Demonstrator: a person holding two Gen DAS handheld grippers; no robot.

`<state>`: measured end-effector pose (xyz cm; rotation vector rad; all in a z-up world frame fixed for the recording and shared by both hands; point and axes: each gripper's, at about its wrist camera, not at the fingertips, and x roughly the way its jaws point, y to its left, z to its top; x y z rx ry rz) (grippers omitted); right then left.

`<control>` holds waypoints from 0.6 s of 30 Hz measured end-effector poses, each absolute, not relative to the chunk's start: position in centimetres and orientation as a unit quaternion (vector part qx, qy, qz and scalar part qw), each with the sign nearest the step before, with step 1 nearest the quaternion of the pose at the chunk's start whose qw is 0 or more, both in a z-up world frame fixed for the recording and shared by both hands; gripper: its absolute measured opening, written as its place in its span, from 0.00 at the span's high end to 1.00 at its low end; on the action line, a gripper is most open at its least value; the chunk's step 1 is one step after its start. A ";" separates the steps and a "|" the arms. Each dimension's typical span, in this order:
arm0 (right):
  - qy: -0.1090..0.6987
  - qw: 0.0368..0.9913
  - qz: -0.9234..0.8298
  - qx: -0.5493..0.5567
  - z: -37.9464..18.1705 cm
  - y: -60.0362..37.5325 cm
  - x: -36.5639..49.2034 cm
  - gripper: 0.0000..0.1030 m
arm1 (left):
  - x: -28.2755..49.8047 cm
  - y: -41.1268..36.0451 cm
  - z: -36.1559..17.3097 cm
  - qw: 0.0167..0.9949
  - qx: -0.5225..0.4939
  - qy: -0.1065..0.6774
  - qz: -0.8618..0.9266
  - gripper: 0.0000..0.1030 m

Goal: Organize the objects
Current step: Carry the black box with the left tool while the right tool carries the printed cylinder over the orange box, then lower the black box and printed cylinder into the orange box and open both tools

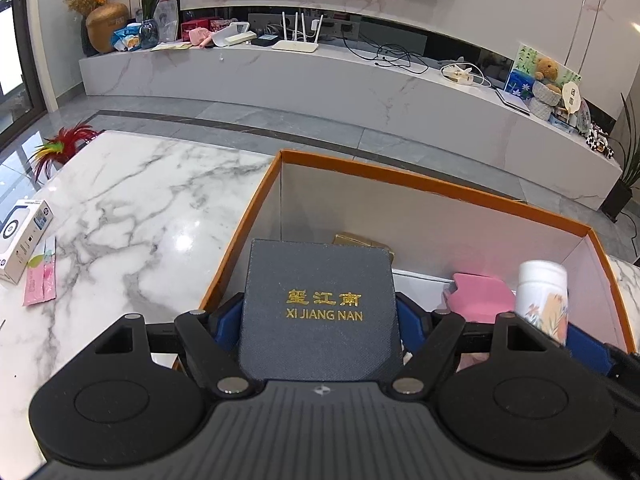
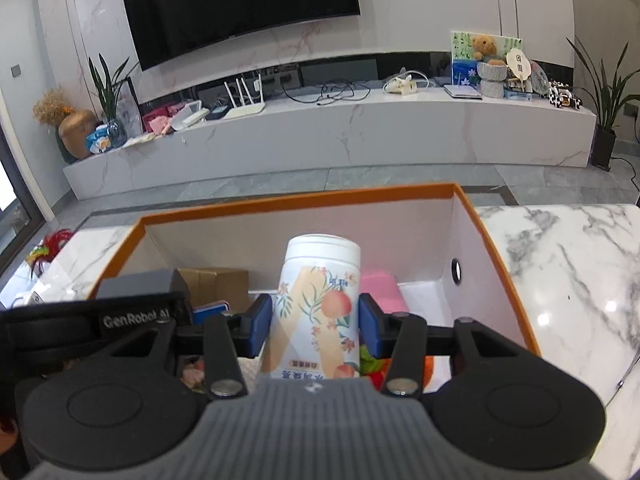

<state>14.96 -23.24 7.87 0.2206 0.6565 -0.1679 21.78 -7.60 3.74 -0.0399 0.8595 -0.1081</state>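
My left gripper (image 1: 320, 320) is shut on a dark grey box (image 1: 320, 308) with gold "XI JIANG NAN" lettering, held over the near left part of the orange-rimmed storage box (image 1: 400, 178). My right gripper (image 2: 314, 320) is shut on a white can with a peach print (image 2: 316, 304), held upright over the same storage box (image 2: 300, 196). The can also shows in the left wrist view (image 1: 542, 300). The grey box also shows in the right wrist view (image 2: 136, 280), with the left gripper's body below it.
Inside the storage box lie a brown carton (image 2: 218, 280), a pink item (image 2: 380, 292) and several smaller things under the grippers. On the marble table (image 1: 132, 208) at left are a white carton (image 1: 22, 240) and a pink sachet (image 1: 40, 280). A feather toy (image 1: 64, 146) sits at the far left edge.
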 end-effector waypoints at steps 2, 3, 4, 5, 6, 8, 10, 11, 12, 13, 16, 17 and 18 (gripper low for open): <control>0.329 0.935 -0.084 0.100 7.6 -23.1 15.0 0.53 | 21.8 -7.5 3.8 0.908 -0.019 0.416 -0.054 0.14; 0.332 0.935 -0.085 0.093 7.5 -22.9 15.1 0.53 | 21.7 -7.5 3.8 0.907 -0.018 0.416 -0.056 0.14; 0.336 0.934 -0.086 0.088 7.4 -22.8 15.2 0.53 | 21.9 -7.5 3.8 0.907 -0.017 0.417 -0.057 0.14; 0.342 0.932 -0.084 0.087 7.2 -22.7 15.4 0.52 | 21.8 -7.6 3.8 0.907 -0.015 0.417 -0.057 0.14; 0.349 0.930 -0.080 0.086 6.9 -22.6 15.5 0.52 | 21.9 -7.6 3.8 0.906 -0.011 0.418 -0.058 0.14; 0.360 0.927 -0.076 0.076 6.4 -22.2 15.6 0.53 | 21.8 -7.9 3.6 0.906 0.001 0.420 -0.060 0.14; 0.364 0.926 -0.079 0.066 6.3 -22.0 15.7 0.53 | 21.8 -8.2 3.5 0.904 0.014 0.423 -0.063 0.14; 0.367 0.925 -0.078 0.064 6.4 -22.1 15.7 0.53 | 21.7 -8.4 3.4 0.903 0.019 0.425 -0.066 0.14; 0.371 0.923 -0.076 0.062 6.3 -22.0 15.8 0.53 | 21.7 -8.6 3.3 0.901 0.023 0.428 -0.069 0.14; 0.374 0.922 -0.075 0.059 6.3 -22.0 15.8 0.53 | 21.7 -8.9 3.2 0.900 0.028 0.430 -0.072 0.15; 0.383 0.920 -0.073 0.046 6.3 -21.6 15.9 0.53 | 21.6 -9.3 2.9 0.897 0.040 0.433 -0.073 0.15; 0.385 0.919 -0.074 0.041 6.3 -21.5 15.9 0.53 | 21.6 -9.4 2.8 0.897 0.041 0.434 -0.073 0.15; 0.387 0.918 -0.077 0.036 6.3 -21.3 15.9 0.53 | 21.6 -9.5 2.8 0.896 0.043 0.435 -0.072 0.15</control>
